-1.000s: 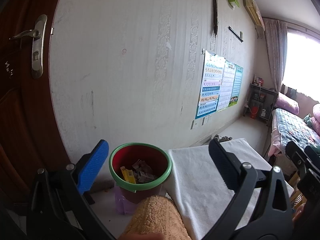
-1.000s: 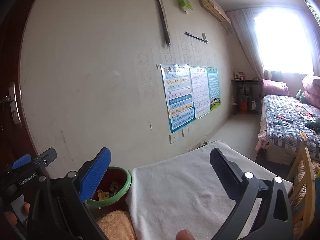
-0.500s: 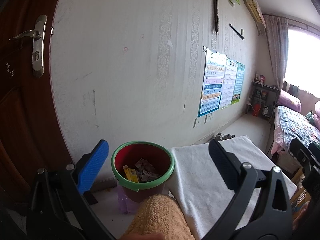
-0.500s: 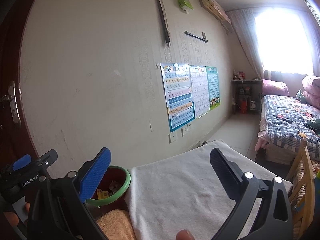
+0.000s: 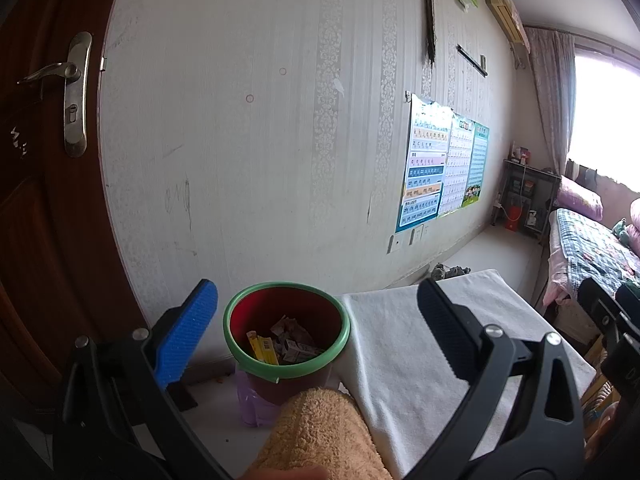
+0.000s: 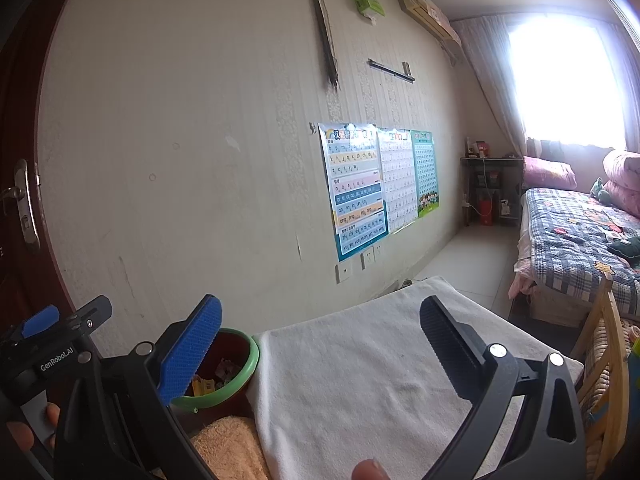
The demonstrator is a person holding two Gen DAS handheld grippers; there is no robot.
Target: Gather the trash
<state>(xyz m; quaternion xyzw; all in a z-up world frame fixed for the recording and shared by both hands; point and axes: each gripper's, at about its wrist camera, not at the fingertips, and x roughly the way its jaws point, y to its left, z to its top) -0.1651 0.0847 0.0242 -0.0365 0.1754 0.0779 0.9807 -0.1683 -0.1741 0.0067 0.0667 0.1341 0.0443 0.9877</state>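
Observation:
A red bin with a green rim (image 5: 286, 334) stands on the floor by the wall, left of a table under a white cloth (image 5: 404, 344). Inside lie crumpled wrappers and a yellow packet (image 5: 264, 350). My left gripper (image 5: 316, 312) hangs open above and in front of the bin, nothing between its blue and black fingers. In the right wrist view the same bin (image 6: 230, 368) shows partly behind the blue finger. My right gripper (image 6: 320, 332) is open and empty over the white cloth (image 6: 360, 376). The left gripper (image 6: 60, 344) shows at the left edge.
A peach towel (image 5: 320, 432) lies at the table's near left corner. A brown door (image 5: 44, 184) is left of the bin. Posters (image 6: 376, 188) hang on the wall. A bed (image 6: 580, 240) and a wooden chair (image 6: 608, 364) stand on the right.
The left wrist view has tipped slightly, so the bin sits a little lower and nearer the middle between the fingers. The right gripper has barely moved. Both stay open.

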